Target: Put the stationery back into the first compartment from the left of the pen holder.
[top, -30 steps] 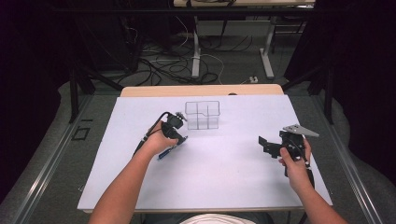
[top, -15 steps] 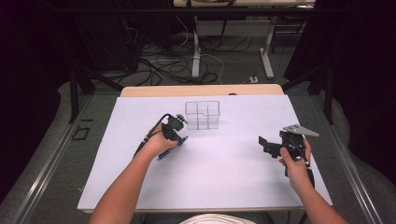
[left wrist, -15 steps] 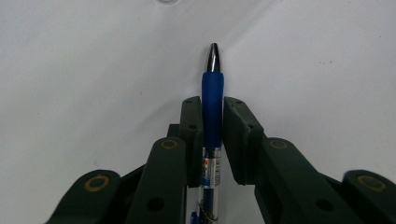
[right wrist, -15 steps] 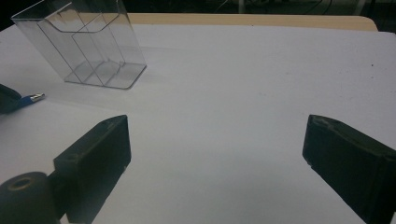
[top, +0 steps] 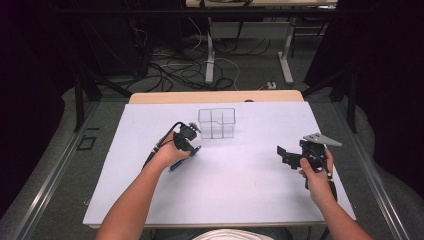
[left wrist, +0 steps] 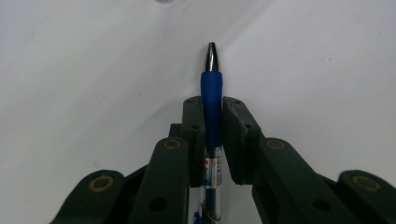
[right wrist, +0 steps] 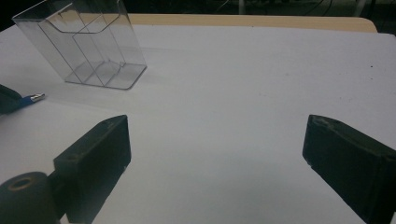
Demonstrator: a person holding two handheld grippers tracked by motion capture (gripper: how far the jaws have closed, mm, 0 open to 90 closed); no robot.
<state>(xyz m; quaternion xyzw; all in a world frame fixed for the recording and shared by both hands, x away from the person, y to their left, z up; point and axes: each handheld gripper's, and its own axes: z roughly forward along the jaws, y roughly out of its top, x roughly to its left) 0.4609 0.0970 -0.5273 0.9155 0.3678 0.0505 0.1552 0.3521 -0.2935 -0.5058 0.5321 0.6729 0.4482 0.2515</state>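
Between the left tool's (left wrist: 212, 140) jaws sits a blue pen (left wrist: 211, 100).

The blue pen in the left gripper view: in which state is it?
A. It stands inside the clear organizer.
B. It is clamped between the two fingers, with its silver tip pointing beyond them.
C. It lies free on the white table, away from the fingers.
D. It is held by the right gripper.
B: the left gripper has its fingers closed against the blue pen, whose silver tip sticks out past them over the white table.
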